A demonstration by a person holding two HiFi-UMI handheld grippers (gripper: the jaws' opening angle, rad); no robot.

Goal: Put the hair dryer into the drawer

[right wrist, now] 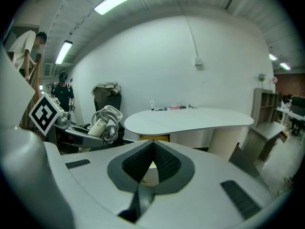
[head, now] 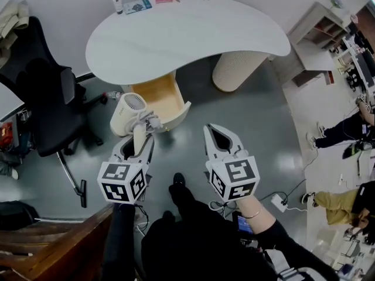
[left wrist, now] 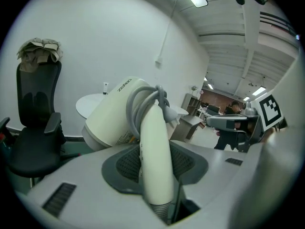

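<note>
A cream hair dryer with its grey cord wound round it sticks up out of my left gripper, which is shut on the handle. In the left gripper view the handle runs down between the jaws and the barrel points up and left. The dryer hangs just in front of the open drawer, whose inside is light wood, under the white table. To the right, my right gripper holds nothing and its tips meet; in its own view the dryer shows at the left.
A black office chair stands left of the drawer. The table's round pedestal is to the drawer's right. Small items lie along the table's far edge. A shelf unit and people are far right. Wooden boards are bottom left.
</note>
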